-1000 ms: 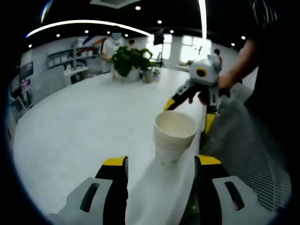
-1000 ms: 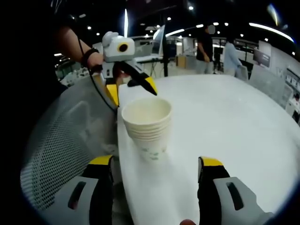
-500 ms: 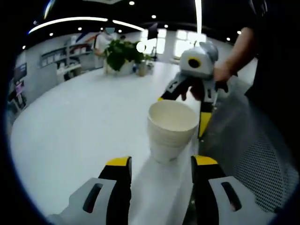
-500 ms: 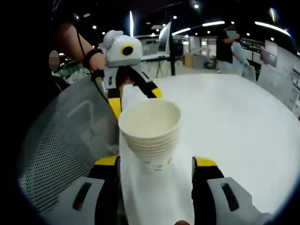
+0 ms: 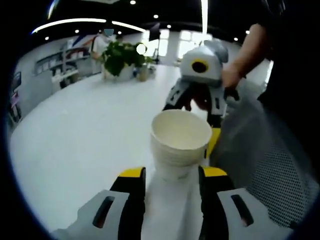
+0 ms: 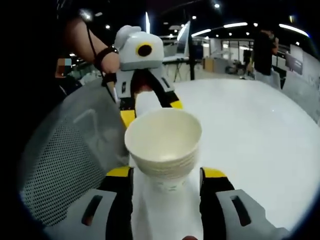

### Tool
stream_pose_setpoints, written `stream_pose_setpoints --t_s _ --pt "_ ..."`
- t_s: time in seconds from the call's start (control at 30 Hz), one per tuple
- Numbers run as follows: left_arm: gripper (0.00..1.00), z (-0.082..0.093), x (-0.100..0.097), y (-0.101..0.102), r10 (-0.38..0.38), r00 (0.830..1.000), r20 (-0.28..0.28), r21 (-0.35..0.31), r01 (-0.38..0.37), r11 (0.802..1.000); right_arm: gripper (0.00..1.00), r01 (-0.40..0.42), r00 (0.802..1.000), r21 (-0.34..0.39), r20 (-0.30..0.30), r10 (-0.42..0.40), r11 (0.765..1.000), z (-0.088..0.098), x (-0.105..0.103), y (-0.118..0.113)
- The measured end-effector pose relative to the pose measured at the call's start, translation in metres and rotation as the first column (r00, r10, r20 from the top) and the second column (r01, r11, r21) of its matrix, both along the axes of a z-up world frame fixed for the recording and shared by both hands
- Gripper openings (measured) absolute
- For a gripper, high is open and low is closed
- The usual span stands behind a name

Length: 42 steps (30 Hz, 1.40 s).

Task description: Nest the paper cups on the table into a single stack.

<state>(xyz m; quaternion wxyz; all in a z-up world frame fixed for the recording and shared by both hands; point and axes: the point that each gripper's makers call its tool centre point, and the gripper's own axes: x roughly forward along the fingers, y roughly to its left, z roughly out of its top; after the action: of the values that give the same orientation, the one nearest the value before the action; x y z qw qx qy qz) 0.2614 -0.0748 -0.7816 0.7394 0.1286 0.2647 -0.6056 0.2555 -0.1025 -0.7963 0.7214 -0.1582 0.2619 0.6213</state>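
Left gripper view puts your left hand-held gripper at the bottom of the picture, its two yellow-tipped jaws spread apart on either side of the base of the stack of paper cups. The jaws sit just beside the stack's lower wall; you cannot tell whether they touch it, and they are not clamped on it. The stack stands upright on the white counter, close to its edge, mouth open upward, with several nested rims showing below the top one. Beyond the stack you see your right hand-held gripper facing back at you, jaws parted, held by your hand. A grey mesh chair back lies to the right of the counter edge, and a potted plant stands far back on the counter.

In the right gripper view your right hand-held gripper likewise straddles the stack of paper cups with released jaws just beside its base. The left hand-held gripper stands behind the stack, jaws apart, and the mesh chair back sits to the left
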Motion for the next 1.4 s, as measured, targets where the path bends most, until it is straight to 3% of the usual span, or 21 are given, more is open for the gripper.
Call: stream_pose_setpoints --t_s 0.13,0.7,1.07,1.4 --pt "0.37 -0.001 -0.001 -0.006 -0.020 1.000 0.006 0.000 0.020 1.000 0.41 -0.018 1.000 0.000 -0.007 0.018 1.000 -0.001 -0.002 0.004" --pt "0.35 0.000 -0.003 -0.009 -0.019 1.000 -0.023 0.005 0.019 1.000 0.40 -0.013 1.000 -0.010 -0.012 0.013 1.000 -0.001 -0.001 0.006" --pt "0.35 0.011 0.002 -0.014 -0.020 0.999 -0.026 -0.002 0.020 1.000 0.39 -0.004 1.000 0.004 0.004 0.004 1.000 0.012 0.005 0.000" --pt "0.33 0.027 0.020 -0.021 -0.027 1.000 -0.014 -0.013 0.027 1.000 0.38 0.007 0.998 0.013 0.054 -0.008 1.000 0.031 0.024 -0.006"
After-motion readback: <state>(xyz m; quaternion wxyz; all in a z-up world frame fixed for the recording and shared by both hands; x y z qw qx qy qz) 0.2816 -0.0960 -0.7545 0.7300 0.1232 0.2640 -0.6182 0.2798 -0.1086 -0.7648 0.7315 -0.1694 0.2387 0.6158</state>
